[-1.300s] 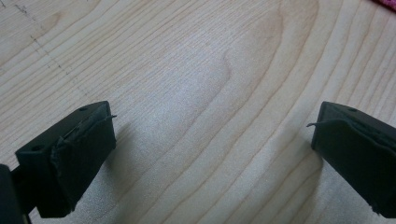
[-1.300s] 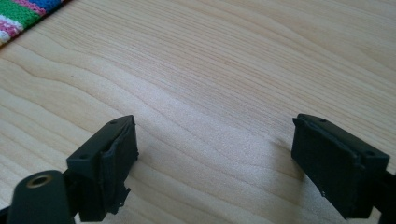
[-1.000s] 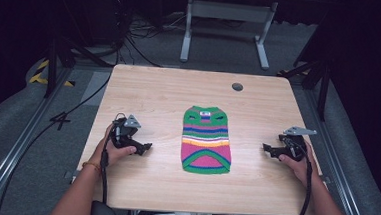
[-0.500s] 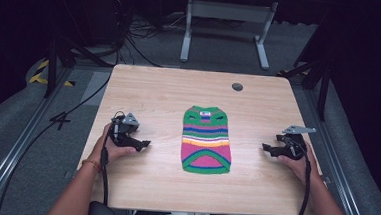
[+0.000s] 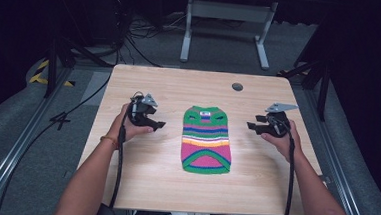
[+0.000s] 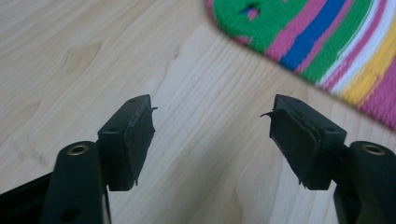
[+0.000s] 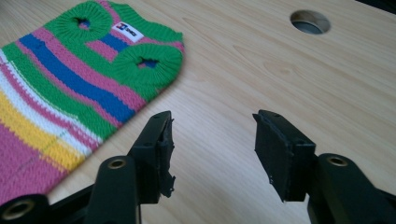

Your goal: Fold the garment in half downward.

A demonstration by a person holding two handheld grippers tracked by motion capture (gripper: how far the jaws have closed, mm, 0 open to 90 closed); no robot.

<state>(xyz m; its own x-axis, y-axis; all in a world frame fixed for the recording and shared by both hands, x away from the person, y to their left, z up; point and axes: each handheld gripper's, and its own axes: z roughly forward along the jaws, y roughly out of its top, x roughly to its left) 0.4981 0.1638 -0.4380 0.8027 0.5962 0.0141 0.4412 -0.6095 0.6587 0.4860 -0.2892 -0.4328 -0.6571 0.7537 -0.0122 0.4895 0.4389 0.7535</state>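
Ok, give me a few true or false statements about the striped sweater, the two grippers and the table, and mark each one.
1. The striped knit sweater lies flat between the two grippers. True.
2. The left gripper is shut on the sweater. False: its jaws are open, over bare wood.
3. The right gripper is open and holds nothing. True.
4. The round hole in the wooden table is covered by the sweater. False: it lies uncovered, apart from it.
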